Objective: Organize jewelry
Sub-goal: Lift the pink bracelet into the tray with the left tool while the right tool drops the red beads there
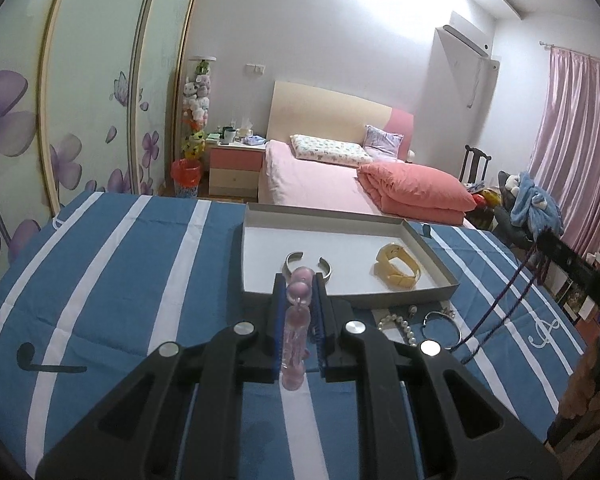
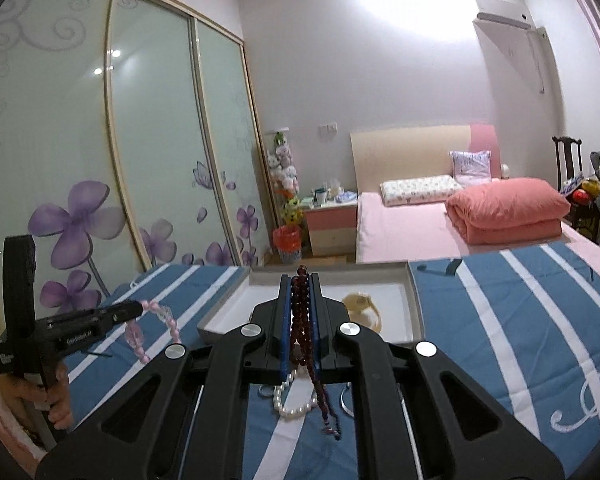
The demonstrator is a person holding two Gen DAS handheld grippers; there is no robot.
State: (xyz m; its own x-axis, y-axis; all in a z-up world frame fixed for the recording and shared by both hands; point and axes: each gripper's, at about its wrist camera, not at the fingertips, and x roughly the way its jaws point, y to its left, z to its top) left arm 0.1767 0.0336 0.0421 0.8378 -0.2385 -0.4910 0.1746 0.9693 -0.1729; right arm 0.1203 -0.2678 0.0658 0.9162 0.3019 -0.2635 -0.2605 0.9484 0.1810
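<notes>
Clamping a pink bead bracelet (image 1: pixel 296 320) between nearly closed fingers, the left claw (image 1: pixel 299 284) hovers just before the tray (image 1: pixel 432 248), above the striped worktop (image 1: pixel 120 280). Inside the tray lie a silver cuff (image 1: pixel 327 270), partly hidden by the claw, and a yellow bracelet (image 1: pixel 398 270). Pearls (image 1: pixel 398 326) and a thin bangle (image 1: pixel 444 326) rest on the cloth near the tray. To the right, the right claw (image 2: pixel 300 280) grips a dark red bead strand (image 2: pixel 300 312) that dangles below; its lower end is blurred.
</notes>
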